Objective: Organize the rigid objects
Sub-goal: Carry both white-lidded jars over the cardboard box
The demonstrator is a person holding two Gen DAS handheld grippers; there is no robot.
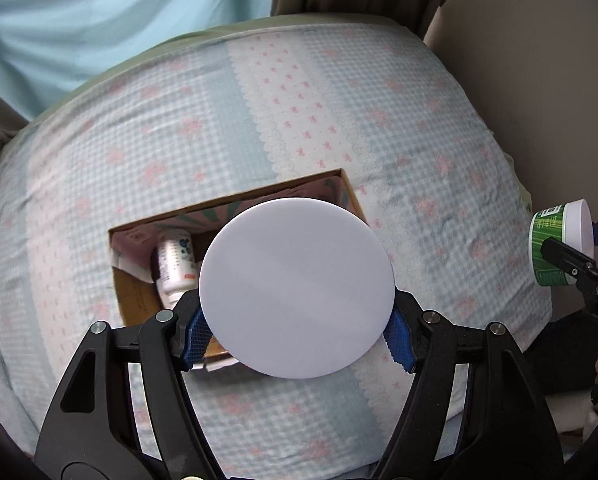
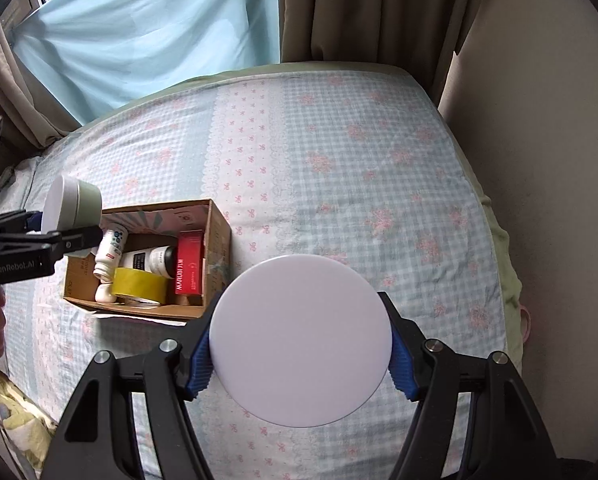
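1. Bed (image 2: pixel 339 152): a checked, flower-printed cover carries the whole work area.
2. Cardboard box (image 2: pixel 215 240): open-topped, lying on the cover. Contents: a red carton (image 2: pixel 189 266), a yellow tape roll (image 2: pixel 139 286), a dark-capped bottle (image 2: pixel 151 258) lying on its side, and a white bottle (image 2: pixel 109 254) with its cap toward the near wall.
3. Left gripper (image 1: pixel 297 322): its blue pads pinch a pale jar (image 2: pixel 73 204) by its white lid. The jar hangs over the box's left end, long axis roughly level; the opening lies directly beneath. This hand is judged the nearer one, so it should place first.
4. Right gripper (image 2: pixel 301 354): clamped on a green-labelled jar (image 1: pixel 555 246), likewise by its white lid. It is held above bare cover; the box lies to its left, well apart.
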